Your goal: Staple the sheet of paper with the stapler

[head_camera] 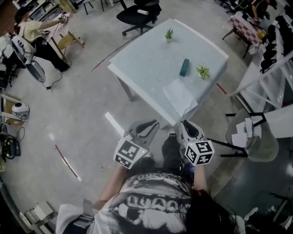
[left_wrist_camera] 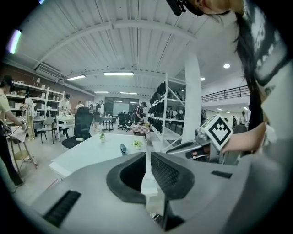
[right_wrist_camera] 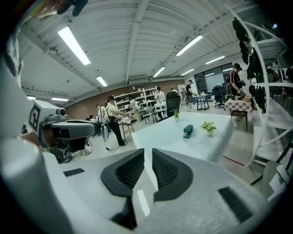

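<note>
A teal stapler (head_camera: 184,67) lies on the pale table (head_camera: 146,59), toward its right side. A white sheet of paper (head_camera: 180,96) rests at the table's near edge, below the stapler. Both grippers hang close to the person's body, short of the table and touching nothing. My left gripper (head_camera: 147,127) has its jaws a narrow slit apart with nothing between them. My right gripper (head_camera: 190,128) is likewise slightly open and empty. In the right gripper view the stapler (right_wrist_camera: 188,131) sits well beyond the right gripper (right_wrist_camera: 148,167). It is far off in the left gripper view too (left_wrist_camera: 122,149).
Two small potted plants (head_camera: 169,34) (head_camera: 203,71) stand on the table. A black office chair (head_camera: 137,13) is behind it. A white rack (head_camera: 270,68) and a grey chair holding papers (head_camera: 249,137) stand at the right. A person (head_camera: 32,32) works at the far left.
</note>
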Demonstrator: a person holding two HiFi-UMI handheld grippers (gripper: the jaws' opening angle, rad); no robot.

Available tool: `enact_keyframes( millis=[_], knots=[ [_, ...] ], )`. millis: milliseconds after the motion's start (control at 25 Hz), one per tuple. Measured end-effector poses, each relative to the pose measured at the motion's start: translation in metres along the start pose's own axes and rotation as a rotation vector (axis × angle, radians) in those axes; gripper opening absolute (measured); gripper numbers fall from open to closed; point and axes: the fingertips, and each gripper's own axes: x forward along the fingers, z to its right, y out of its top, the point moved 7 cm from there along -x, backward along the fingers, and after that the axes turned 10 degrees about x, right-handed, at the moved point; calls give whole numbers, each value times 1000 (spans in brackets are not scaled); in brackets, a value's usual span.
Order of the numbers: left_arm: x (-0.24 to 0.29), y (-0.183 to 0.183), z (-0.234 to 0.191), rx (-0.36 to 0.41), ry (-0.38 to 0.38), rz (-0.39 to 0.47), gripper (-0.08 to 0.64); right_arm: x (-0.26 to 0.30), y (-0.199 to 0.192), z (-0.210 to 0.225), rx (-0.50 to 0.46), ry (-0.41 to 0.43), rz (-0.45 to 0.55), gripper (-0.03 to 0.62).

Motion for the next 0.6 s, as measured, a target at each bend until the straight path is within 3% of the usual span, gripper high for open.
enact_keyframes(
  millis=[280, 600],
  knots=[
    [76, 22, -24, -43, 141, -52, 31, 57, 43, 102, -17, 34, -81, 64],
    [147, 36, -31, -80, 269, -109, 31, 132, 35, 190, -75, 95, -281, 128]
  ],
)
